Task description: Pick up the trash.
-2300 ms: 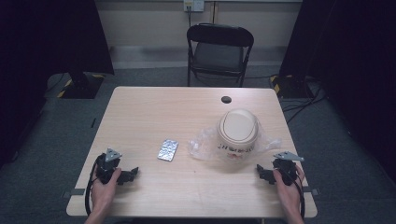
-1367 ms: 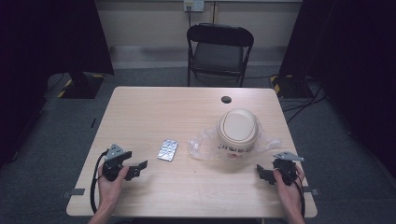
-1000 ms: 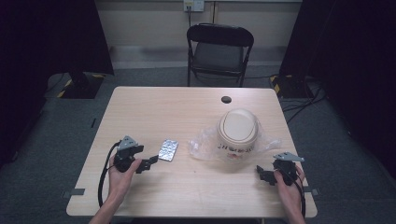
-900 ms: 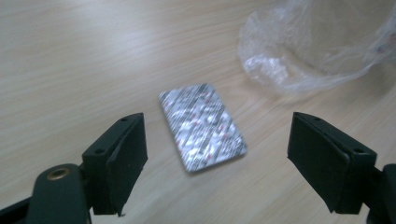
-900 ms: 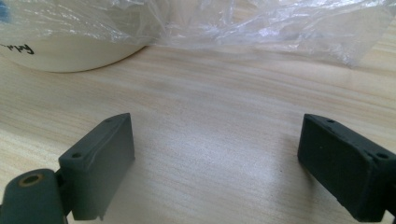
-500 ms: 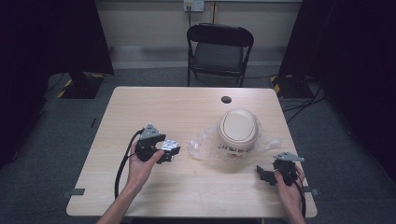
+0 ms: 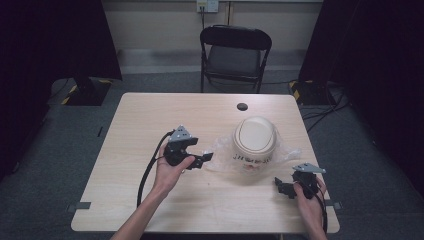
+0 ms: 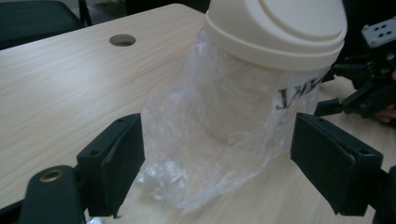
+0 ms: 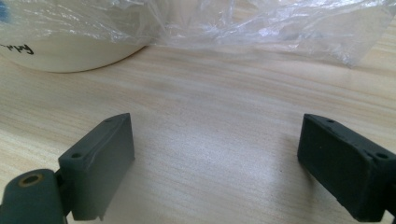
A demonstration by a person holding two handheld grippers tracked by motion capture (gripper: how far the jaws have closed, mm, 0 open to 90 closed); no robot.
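The left gripper [image 7: 202, 160], jaws spread and just opened wider, nothing pinched, faces the plastic bag [image 8: 210, 140] just to its right. The bag wraps the cream jar [image 7: 254, 142] standing right of mid-table. The right gripper [image 7: 281, 186], also spread and empty, rests nearer the front edge.

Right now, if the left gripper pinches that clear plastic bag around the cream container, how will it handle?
The plastic bag looks thin and crinkled, so probably floppy and light. It likely bunches between the pads. It wraps the cream container, so pulling may tug or tip that.
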